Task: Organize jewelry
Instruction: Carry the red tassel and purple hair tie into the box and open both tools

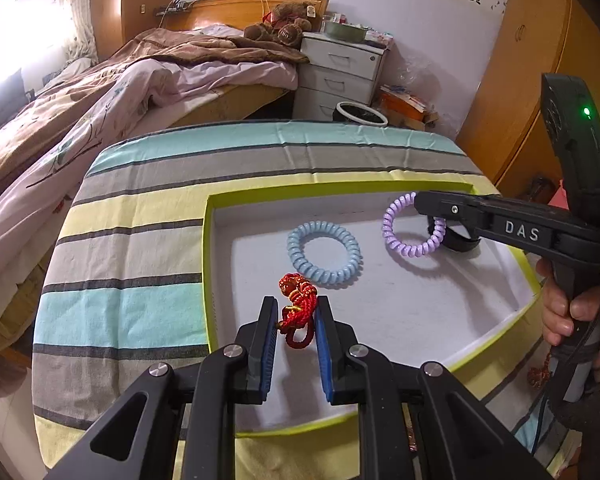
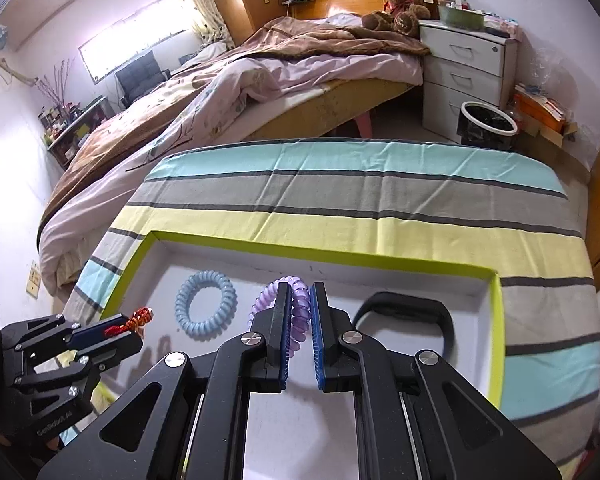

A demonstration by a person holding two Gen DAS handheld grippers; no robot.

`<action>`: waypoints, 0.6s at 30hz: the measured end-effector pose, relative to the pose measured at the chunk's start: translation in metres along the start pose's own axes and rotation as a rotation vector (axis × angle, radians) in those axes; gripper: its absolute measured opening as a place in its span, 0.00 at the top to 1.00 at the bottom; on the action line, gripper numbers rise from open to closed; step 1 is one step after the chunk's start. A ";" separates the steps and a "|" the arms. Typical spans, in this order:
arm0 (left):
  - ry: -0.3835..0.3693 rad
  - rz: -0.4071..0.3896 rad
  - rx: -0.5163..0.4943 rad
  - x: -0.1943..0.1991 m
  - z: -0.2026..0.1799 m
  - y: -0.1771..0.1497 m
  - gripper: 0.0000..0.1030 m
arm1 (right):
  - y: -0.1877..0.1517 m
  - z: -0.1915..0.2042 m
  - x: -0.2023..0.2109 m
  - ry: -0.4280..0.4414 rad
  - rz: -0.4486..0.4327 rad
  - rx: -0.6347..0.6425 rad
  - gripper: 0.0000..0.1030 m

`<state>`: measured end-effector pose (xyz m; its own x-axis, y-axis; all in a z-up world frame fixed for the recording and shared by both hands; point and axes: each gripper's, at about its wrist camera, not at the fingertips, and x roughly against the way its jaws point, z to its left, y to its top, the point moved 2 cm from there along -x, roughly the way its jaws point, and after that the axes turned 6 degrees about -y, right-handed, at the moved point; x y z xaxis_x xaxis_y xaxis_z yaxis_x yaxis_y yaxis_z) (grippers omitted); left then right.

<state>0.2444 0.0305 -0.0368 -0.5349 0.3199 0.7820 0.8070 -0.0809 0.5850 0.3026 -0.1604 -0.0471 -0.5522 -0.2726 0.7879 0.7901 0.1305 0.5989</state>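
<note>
Left wrist view: left gripper [image 1: 297,312] clamped on red cord knot [image 1: 296,306] over white tray [image 1: 400,320], right gripper [image 2: 300,300] pinching purple coil band [image 2: 296,312] just above tray floor, blue coil band [image 1: 324,254] lying flat between, black bracelet [image 2: 404,316] beyond, striped cloth [image 1: 140,216] farther.

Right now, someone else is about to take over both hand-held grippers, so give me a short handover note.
Left hand-held gripper: shut on the red knotted cord, over the tray's near left part.
Right hand-held gripper: shut on the purple coil band, above the tray.
In the tray: blue coil band and black band, both lying loose.
Done: two pieces in the tray.
Left: set down the cord and purple band.
</note>
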 end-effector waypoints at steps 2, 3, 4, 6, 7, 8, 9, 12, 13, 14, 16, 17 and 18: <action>0.006 0.006 0.011 -0.003 0.002 0.000 0.82 | 0.002 0.001 -0.005 -0.007 0.009 0.010 0.91; 0.011 0.004 0.007 -0.004 0.002 0.000 0.82 | 0.003 0.001 -0.008 -0.013 0.016 0.017 0.91; 0.013 0.002 0.003 -0.004 0.002 0.000 0.82 | 0.003 0.002 -0.010 -0.020 0.022 0.026 0.91; 0.006 0.012 0.011 -0.007 0.003 0.000 0.82 | 0.002 0.004 -0.014 -0.032 0.030 0.044 0.91; 0.003 0.013 0.014 -0.008 0.003 0.000 0.82 | 0.001 0.005 -0.015 -0.033 0.032 0.045 0.91; 0.005 0.015 0.015 -0.009 0.004 0.000 0.82 | 0.001 0.004 -0.017 -0.032 0.036 0.044 0.91; 0.007 0.018 0.013 -0.010 0.003 0.000 0.82 | 0.001 0.003 -0.019 -0.034 0.042 0.040 0.91; 0.009 0.023 0.011 -0.011 0.003 -0.001 0.80 | 0.001 0.001 -0.021 -0.032 0.048 0.027 0.90; 0.008 0.021 0.014 -0.011 0.002 -0.001 0.77 | 0.002 0.000 -0.022 -0.031 0.048 0.027 0.90; 0.008 0.019 0.015 -0.010 0.002 -0.001 0.75 | 0.002 0.000 -0.022 -0.031 0.048 0.029 0.90; 0.003 0.018 0.009 -0.010 0.001 -0.001 0.71 | 0.002 -0.001 -0.024 -0.030 0.055 0.031 0.90; 0.005 0.019 0.008 -0.011 0.001 -0.001 0.71 | 0.002 -0.002 -0.024 -0.030 0.057 0.030 0.90; 0.006 0.019 0.009 -0.010 0.001 -0.001 0.71 | 0.002 -0.002 -0.024 -0.028 0.057 0.028 0.90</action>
<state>0.2498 0.0282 -0.0455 -0.5211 0.3123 0.7943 0.8192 -0.0783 0.5682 0.3180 -0.1556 -0.0655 -0.5139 -0.2369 0.8245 0.8130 0.1723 0.5562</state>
